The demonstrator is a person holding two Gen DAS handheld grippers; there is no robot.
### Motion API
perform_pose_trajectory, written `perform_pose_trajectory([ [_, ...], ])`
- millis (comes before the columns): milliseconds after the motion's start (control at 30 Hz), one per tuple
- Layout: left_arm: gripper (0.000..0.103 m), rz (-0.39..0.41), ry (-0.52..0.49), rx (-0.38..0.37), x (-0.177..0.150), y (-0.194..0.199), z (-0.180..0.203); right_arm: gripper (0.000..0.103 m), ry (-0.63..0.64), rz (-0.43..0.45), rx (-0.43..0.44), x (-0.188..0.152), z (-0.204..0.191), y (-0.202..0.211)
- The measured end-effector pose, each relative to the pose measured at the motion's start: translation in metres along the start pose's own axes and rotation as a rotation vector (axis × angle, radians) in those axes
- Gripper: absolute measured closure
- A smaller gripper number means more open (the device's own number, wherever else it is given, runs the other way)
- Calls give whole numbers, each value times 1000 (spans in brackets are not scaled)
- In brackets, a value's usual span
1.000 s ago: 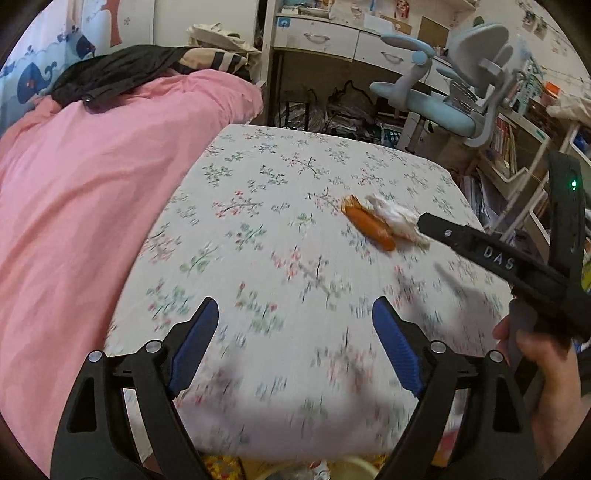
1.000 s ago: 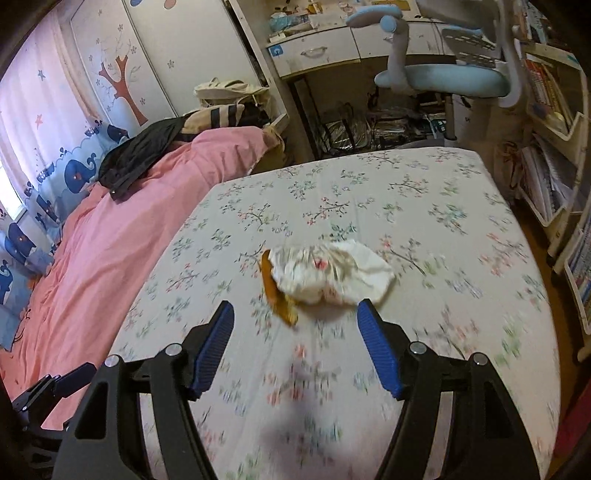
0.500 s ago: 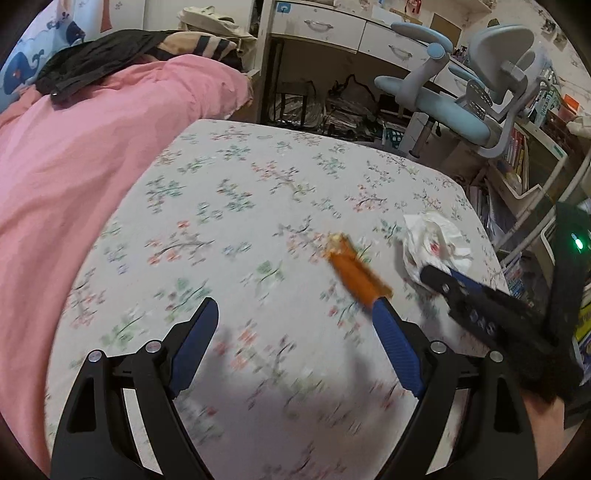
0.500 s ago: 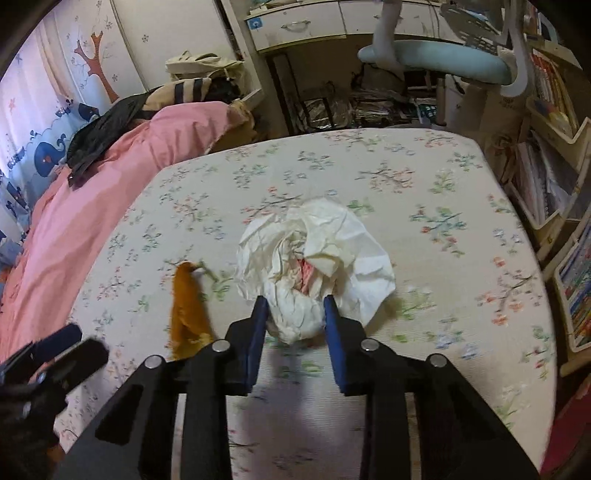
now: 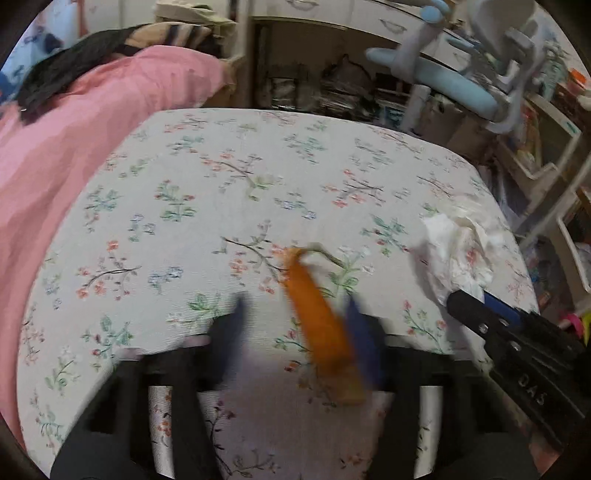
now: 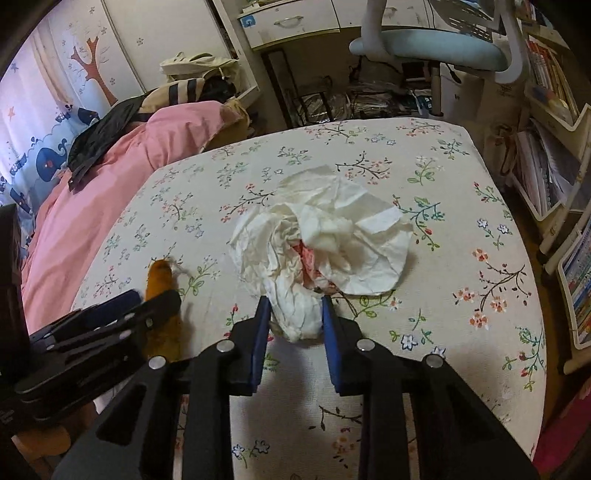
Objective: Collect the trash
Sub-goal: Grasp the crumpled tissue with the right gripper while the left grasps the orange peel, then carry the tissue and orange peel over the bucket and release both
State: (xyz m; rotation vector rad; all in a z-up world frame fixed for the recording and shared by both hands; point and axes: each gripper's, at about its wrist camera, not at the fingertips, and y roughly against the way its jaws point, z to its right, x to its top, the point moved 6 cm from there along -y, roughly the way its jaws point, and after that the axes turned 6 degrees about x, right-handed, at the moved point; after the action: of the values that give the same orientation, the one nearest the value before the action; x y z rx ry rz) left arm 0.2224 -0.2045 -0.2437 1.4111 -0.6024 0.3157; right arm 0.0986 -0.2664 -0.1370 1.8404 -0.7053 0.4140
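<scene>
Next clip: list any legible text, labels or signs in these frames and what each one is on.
"DAS": embossed on the black arm of the right gripper, in the left wrist view.
Blue sticker on the desk drawer: a symbol only, too small to read.
Book spines on the bookshelf: too small and blurred to read.
Nothing else legible.

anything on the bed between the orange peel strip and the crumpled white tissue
Nothing: between the orange peel strip and the crumpled white tissue only bare floral bedsheet shows, clearest in the right wrist view.
</scene>
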Motion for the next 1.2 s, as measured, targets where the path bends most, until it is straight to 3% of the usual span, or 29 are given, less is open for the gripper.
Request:
perform_pose_trajectory([
  [67, 85, -7, -12, -34, -2, 4, -1, 76, -12, 6, 18, 0, -1, 4],
  [167, 87, 4, -14, -47, -10, 16, -10, 76, -11, 22, 35, -1, -6, 12],
  [733, 88, 120, 31, -17, -73, 138, -93, 76, 58, 80, 124, -40, -66, 81],
  [1200, 88, 212, 19, 33, -116, 207, -115, 76, 160, 160, 143, -72, -106, 135],
])
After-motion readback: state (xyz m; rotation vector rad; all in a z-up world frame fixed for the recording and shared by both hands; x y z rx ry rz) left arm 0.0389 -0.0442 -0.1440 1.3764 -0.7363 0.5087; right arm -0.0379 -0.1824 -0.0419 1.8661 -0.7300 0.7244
